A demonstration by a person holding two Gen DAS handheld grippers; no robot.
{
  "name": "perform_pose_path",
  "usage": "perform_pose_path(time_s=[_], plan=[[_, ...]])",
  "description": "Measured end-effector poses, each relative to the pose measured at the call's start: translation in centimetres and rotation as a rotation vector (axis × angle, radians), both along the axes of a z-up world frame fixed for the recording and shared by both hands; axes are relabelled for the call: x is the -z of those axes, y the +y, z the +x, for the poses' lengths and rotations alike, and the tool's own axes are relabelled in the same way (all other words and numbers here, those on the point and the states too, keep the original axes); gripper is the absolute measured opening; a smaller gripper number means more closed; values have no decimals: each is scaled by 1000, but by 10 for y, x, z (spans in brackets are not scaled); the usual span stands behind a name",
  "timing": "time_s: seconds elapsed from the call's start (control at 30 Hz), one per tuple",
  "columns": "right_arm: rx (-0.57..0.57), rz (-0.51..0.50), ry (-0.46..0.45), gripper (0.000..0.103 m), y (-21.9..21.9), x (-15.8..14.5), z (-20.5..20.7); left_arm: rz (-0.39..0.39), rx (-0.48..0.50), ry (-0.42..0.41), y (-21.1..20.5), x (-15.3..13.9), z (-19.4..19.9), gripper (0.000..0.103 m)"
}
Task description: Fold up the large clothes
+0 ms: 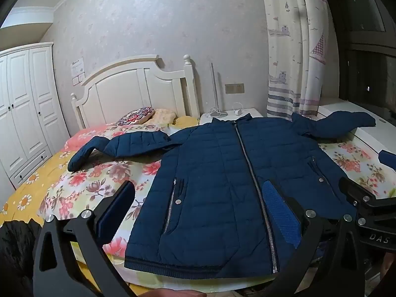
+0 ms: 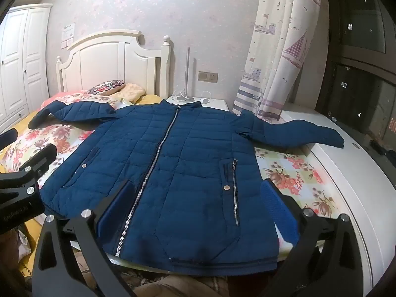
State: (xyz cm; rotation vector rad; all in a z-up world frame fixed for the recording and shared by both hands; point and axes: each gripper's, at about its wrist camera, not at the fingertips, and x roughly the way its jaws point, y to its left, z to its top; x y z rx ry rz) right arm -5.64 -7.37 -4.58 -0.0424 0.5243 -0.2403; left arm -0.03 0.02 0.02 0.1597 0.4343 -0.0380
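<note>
Both grippers hover above the jacket's hem with jaws spread wide and nothing between the pads: left gripper (image 1: 198,212), right gripper (image 2: 195,205). Spread flat and zipped on the floral bedspread (image 1: 104,180) lies the navy quilted jacket (image 1: 222,178), collar toward the white headboard (image 1: 133,86). Its sleeves extend outward; the right sleeve (image 2: 304,133) rests on a white ledge (image 2: 346,173).

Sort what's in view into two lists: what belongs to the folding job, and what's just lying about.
For the job:
- blue puffer jacket, spread flat and zipped on the bed
- left gripper, open
- right gripper, open

Just lying about:
- patterned pillow
- lamp on the nightstand
- curtain
- wardrobe
</note>
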Motion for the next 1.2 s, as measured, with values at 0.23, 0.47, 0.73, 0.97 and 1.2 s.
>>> perform_pose_path(time_s=[0.23,0.47,0.73,0.97,1.2], plan=[[-1,5,2,101,2,0,-1,2,4,7,-2,0,-2,99],[-6,6,7,101,6,-2,-2,-9,4,14,5,-2,-3,99],[-6,5,11,101,8,0,0,-13,-1,19,2,-3,-3,99],[-14,4,14,101,8,3,2,-7,2,21,-1,-4,-6,99],[-16,5,16,101,9,4,2,-17,1,22,1,2,1,99]])
